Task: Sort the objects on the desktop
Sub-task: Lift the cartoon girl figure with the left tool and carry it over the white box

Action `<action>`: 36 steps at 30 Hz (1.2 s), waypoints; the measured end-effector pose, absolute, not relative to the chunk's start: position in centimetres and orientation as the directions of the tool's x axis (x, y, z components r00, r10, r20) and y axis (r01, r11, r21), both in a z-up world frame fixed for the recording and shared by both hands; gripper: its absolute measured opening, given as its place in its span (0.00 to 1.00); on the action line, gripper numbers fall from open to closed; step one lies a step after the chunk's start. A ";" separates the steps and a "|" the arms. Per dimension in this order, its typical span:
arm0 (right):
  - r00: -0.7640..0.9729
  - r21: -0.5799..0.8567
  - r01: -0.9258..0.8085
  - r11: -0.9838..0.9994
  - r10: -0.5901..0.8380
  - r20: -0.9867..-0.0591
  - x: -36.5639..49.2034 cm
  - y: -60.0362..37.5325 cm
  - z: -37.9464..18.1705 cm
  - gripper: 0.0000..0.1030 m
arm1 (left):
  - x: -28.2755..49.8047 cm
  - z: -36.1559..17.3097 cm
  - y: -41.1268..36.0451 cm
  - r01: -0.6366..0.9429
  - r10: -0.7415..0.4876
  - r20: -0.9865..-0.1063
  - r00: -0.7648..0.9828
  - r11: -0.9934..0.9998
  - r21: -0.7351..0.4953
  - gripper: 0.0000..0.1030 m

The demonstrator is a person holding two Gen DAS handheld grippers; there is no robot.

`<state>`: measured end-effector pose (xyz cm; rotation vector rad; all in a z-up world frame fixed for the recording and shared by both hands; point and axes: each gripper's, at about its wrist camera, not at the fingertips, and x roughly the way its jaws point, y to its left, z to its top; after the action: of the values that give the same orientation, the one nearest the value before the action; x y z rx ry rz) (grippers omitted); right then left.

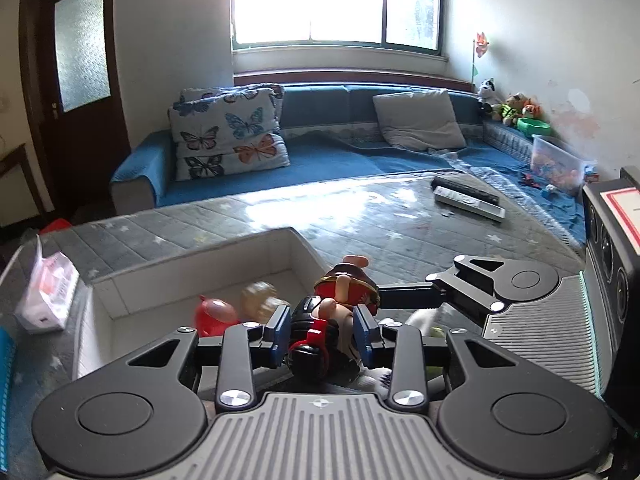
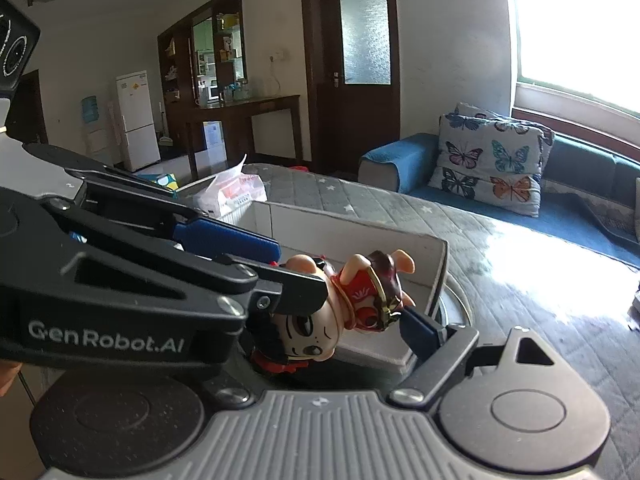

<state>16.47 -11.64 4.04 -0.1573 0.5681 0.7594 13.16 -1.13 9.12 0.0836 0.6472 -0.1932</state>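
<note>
My left gripper (image 1: 320, 330) is shut on a cartoon figurine (image 1: 336, 312) with a red and brown hat, held sideways at the near right corner of a white open box (image 1: 192, 264). The figurine also shows in the right wrist view (image 2: 352, 304), with the left gripper's black arm (image 2: 160, 276) across it. A red toy (image 1: 214, 314) and a tan toy (image 1: 260, 296) lie inside the box. My right gripper (image 2: 348, 320) has one blue pad (image 2: 420, 330) in view just right of the figurine; its other finger is hidden. The right gripper's arm shows in the left wrist view (image 1: 480, 284).
The box stands on a grey quilted table cover (image 1: 360, 216). Two remote controls (image 1: 468, 198) lie at the far right. A white plastic bag (image 1: 48, 292) lies left of the box. A blue sofa with butterfly cushions (image 1: 228, 132) runs behind the table.
</note>
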 end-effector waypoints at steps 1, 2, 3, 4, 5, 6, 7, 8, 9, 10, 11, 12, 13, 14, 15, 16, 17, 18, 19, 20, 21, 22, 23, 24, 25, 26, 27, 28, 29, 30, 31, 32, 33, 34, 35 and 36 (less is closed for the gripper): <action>0.582 0.065 -0.691 0.719 0.609 -0.539 16.7 -11.4 4.1 0.85 | 13.4 9.2 -0.9 0.199 -0.146 -0.604 0.784 0.980 0.022 0.36; 0.581 0.064 -0.695 0.716 0.612 -0.537 16.9 -11.1 4.2 0.85 | 13.6 9.3 -0.7 0.195 -0.141 -0.603 0.785 0.981 0.025 0.36; 0.579 0.064 -0.698 0.713 0.615 -0.535 17.1 -10.8 4.2 0.85 | 13.8 9.3 -0.4 0.191 -0.137 -0.603 0.786 0.981 0.025 0.36; 0.576 0.065 -0.701 0.710 0.618 -0.534 17.3 -10.5 4.3 0.85 | 13.9 9.4 -0.2 0.186 -0.133 -0.602 0.787 0.982 0.026 0.36; 0.574 0.066 -0.705 0.707 0.622 -0.533 17.5 -10.3 4.3 0.85 | 14.1 9.5 0.1 0.180 -0.127 -0.602 0.789 0.983 0.028 0.36; 0.572 0.064 -0.707 0.704 0.624 -0.532 17.6 -10.1 4.3 0.85 | 14.3 9.5 0.3 0.173 -0.121 -0.601 0.790 0.984 0.029 0.36; 0.571 0.062 -0.710 0.701 0.626 -0.531 17.8 -9.9 4.3 0.85 | 14.4 9.6 0.5 0.168 -0.116 -0.600 0.792 0.985 0.031 0.36; 0.568 0.063 -0.715 0.697 0.630 -0.530 18.0 -9.6 4.5 0.85 | 14.6 9.7 0.8 0.162 -0.111 -0.598 0.794 0.986 0.032 0.36; 0.566 0.063 -0.717 0.694 0.633 -0.528 18.1 -9.4 4.6 0.85 | 14.7 9.8 1.0 0.157 -0.108 -0.596 0.796 0.987 0.032 0.36; 0.565 0.063 -0.720 0.691 0.637 -0.525 18.3 -9.0 4.7 0.85 | 14.9 9.9 1.3 0.151 -0.103 -0.592 0.799 0.988 0.033 0.36; 0.563 0.063 -0.724 0.687 0.641 -0.522 18.5 -8.7 4.8 0.85 | 15.0 10.0 1.6 0.144 -0.097 -0.589 0.802 0.989 0.033 0.36; 0.561 0.064 -0.726 0.684 0.644 -0.521 18.6 -8.5 4.9 0.85 | 15.2 10.1 2.0 0.136 -0.091 -0.586 0.805 0.990 0.032 0.36; 0.556 0.065 -0.732 0.678 0.650 -0.518 19.0 -8.0 5.0 0.85 | 15.4 10.2 2.3 0.127 -0.085 -0.584 0.807 0.991 0.031 0.36; 0.553 0.065 -0.736 0.674 0.654 -0.516 19.1 -7.8 5.1 0.85 | 15.6 10.3 2.7 0.117 -0.077 -0.582 0.810 0.993 0.031 0.36; 0.548 0.064 -0.742 0.667 0.659 -0.515 19.4 -7.2 5.2 0.85 | 15.7 10.4 3.1 0.106 -0.069 -0.581 0.811 0.994 0.031 0.36; 0.544 0.064 -0.747 0.662 0.663 -0.514 19.6 -6.9 5.2 0.85 | 15.9 10.4 3.5 0.096 -0.060 -0.579 0.813 0.995 0.031 0.36; 0.537 0.064 -0.754 0.654 0.669 -0.515 20.0 -6.2 5.1 0.85 | 16.1 10.3 3.9 0.087 -0.053 -0.581 0.813 0.996 0.030 0.36; 0.531 0.064 -0.758 0.649 0.672 -0.516 20.2 -5.8 5.1 0.85 | 16.3 10.3 4.3 0.079 -0.047 -0.582 0.812 0.996 0.029 0.36; 0.526 0.064 -0.763 0.643 0.675 -0.518 20.4 -5.4 5.0 0.85 | 16.5 10.2 4.7 0.070 -0.040 -0.585 0.810 0.997 0.028 0.36; 0.515 0.069 -0.769 0.635 0.680 -0.522 20.8 -4.8 4.8 0.85 | 16.7 10.0 5.1 0.061 -0.033 -0.589 0.807 0.998 0.027 0.36; 0.508 0.070 -0.774 0.629 0.683 -0.525 21.0 -4.4 4.6 0.85 | 16.8 9.9 5.4 0.051 -0.026 -0.593 0.805 0.998 0.027 0.36; 0.501 0.072 -0.778 0.624 0.686 -0.528 21.2 -4.1 4.4 0.85 | 17.1 9.7 5.8 0.043 -0.020 -0.597 0.802 0.999 0.025 0.36; 0.492 0.075 -0.783 0.617 0.688 -0.533 21.5 -3.6 4.1 0.85 | 17.3 9.5 6.2 0.035 -0.014 -0.602 0.798 0.999 0.024 0.36; 0.482 0.077 -0.788 0.610 0.691 -0.539 21.8 -3.2 3.8 0.85 | 17.5 9.2 6.6 0.027 -0.008 -0.609 0.793 0.999 0.021 0.36; 0.472 0.082 -0.792 0.605 0.692 -0.546 22.0 -2.9 3.5 0.85 | 17.7 9.0 6.9 0.020 -0.005 -0.615 0.789 1.000 0.018 0.35; 0.465 0.084 -0.795 0.601 0.693 -0.550 22.2 -2.6 3.3 0.85 | 17.9 8.7 7.2 0.015 -0.002 -0.621 0.784 1.000 0.015 0.35; 0.457 0.085 -0.799 0.596 0.693 -0.557 22.4 -2.3 3.1 0.85 | 18.2 8.4 7.6 0.009 0.000 -0.627 0.779 1.000 0.011 0.35; 0.448 0.086 -0.803 0.590 0.692 -0.566 22.7 -1.7 2.7 0.85 | 18.3 8.2 7.8 0.003 0.002 -0.632 0.775 1.000 0.008 0.34; 0.441 0.086 -0.806 0.586 0.690 -0.574 23.0 -1.3 2.4 0.83 | 18.4 8.0 8.1 -0.002 0.004 -0.637 0.771 1.000 0.005 0.35; 0.434 0.085 -0.808 0.583 0.687 -0.584 23.3 -1.0 2.1 0.82 | 18.6 7.7 8.3 -0.008 0.010 -0.642 0.767 1.000 0.006 0.34; 0.426 0.087 -0.810 0.580 0.685 -0.591 23.5 -0.8 2.0 0.82 | 18.7 7.5 8.5 -0.012 0.011 -0.647 0.763 1.000 0.003 0.34; 0.417 0.090 -0.813 0.576 0.682 -0.601 23.7 -0.5 1.8 0.82 | 18.9 7.3 8.7 -0.015 0.011 -0.653 0.757 1.000 0.000 0.33; 0.407 0.092 -0.815 0.572 0.679 -0.611 23.9 -0.3 1.5 0.82 | 19.0 7.1 8.8 -0.018 0.012 -0.658 0.753 1.000 -0.002 0.32; 0.399 0.093 -0.816 0.570 0.673 -0.622 24.2 0.1 1.1 0.82 | 19.2 6.8 9.0 -0.021 0.012 -0.663 0.749 1.000 -0.006 0.32; 0.396 0.091 -0.817 0.569 0.669 -0.628 24.3 0.3 0.9 0.82 | 19.3 6.6 9.1 -0.023 0.010 -0.667 0.745 1.000 -0.010 0.32; 0.394 0.091 -0.817 0.569 0.666 -0.633 24.5 0.4 0.7 0.82 | 19.5 6.4 9.3 -0.025 0.007 -0.672 0.741 1.000 -0.017 0.32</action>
<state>24.46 0.40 0.73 -0.2509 0.6776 0.9535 19.49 9.33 6.39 -0.0256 0.7364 0.0178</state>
